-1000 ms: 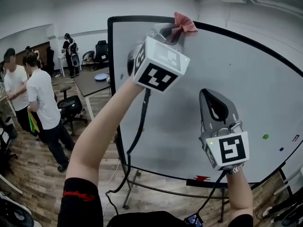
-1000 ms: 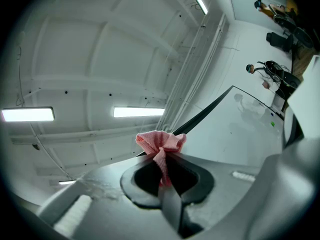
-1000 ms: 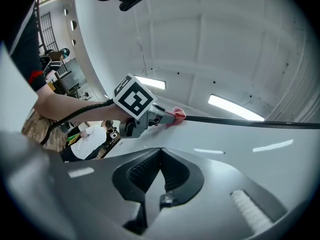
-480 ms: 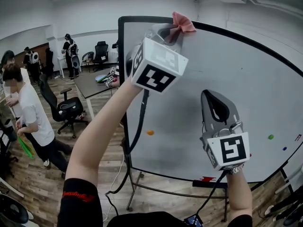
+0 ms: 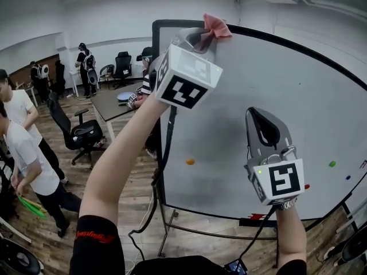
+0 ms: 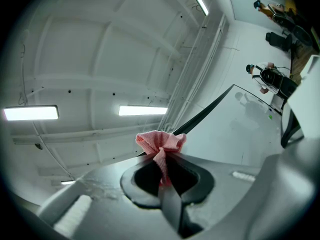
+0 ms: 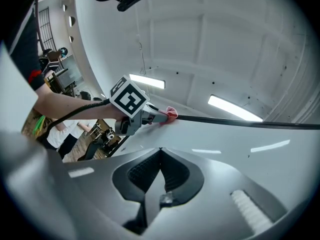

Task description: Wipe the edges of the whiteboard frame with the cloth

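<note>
The whiteboard (image 5: 229,113) has a black frame (image 5: 189,23). My left gripper (image 5: 206,37) is raised to the frame's top edge, near the top left corner, and is shut on a pink cloth (image 5: 217,24) that rests on that edge. In the left gripper view the cloth (image 6: 161,142) bunches out of the shut gripper (image 6: 163,170) against the frame (image 6: 205,115). My right gripper (image 5: 261,118) is shut and holds nothing; it lies against the board's white face lower down. The right gripper view shows that gripper (image 7: 160,153), the left gripper (image 7: 148,115) and the cloth (image 7: 171,114).
Small magnets dot the board: orange (image 5: 190,161), green (image 5: 332,164), blue (image 5: 347,177). The board stands on a metal stand (image 5: 167,234) on a wooden floor. To the left are people (image 5: 26,153), an office chair (image 5: 86,133) and a desk (image 5: 112,99).
The board's left edge has shifted right in the head view, so the cloth sits nearer the top left corner. An orange magnet came into sight. The people at left walked.
</note>
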Demonstrator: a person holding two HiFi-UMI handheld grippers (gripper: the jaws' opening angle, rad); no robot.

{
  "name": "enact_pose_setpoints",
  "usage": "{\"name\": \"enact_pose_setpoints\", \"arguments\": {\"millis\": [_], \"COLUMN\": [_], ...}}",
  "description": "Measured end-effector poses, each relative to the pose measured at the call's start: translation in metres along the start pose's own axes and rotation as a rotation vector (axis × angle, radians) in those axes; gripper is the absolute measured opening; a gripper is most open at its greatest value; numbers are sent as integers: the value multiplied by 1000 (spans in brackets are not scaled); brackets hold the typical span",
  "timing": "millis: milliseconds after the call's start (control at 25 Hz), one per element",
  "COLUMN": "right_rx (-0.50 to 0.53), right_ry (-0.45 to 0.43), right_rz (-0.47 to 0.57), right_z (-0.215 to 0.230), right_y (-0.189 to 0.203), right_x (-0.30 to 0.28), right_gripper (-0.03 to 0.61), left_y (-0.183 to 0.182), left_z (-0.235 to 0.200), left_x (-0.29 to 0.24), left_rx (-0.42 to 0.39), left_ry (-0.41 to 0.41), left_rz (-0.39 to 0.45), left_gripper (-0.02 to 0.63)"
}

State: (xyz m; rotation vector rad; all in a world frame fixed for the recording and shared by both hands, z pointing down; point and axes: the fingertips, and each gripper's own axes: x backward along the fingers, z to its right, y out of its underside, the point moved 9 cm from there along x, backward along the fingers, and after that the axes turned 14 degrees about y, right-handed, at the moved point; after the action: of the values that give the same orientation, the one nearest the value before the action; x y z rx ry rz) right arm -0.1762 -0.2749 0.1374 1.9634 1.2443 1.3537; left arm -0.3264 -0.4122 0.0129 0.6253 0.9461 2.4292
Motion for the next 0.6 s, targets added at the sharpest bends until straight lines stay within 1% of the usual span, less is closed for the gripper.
{"name": "enact_pose_setpoints", "arguments": {"millis": [360, 600], "right_rx": [-6, -15], "right_ry": [-12, -32], "right_rz": [17, 0], "right_z": [-15, -24], "right_y": [-4, 0], "right_x": [-9, -17], "right_gripper": [2, 2], "left_y": [10, 17], "left_z": [-13, -23], "left_x": [11, 20], "left_rx": [-10, -3], "left_ry": [-17, -42], "left_rz": [-11, -16], "left_gripper": [18, 18]}}
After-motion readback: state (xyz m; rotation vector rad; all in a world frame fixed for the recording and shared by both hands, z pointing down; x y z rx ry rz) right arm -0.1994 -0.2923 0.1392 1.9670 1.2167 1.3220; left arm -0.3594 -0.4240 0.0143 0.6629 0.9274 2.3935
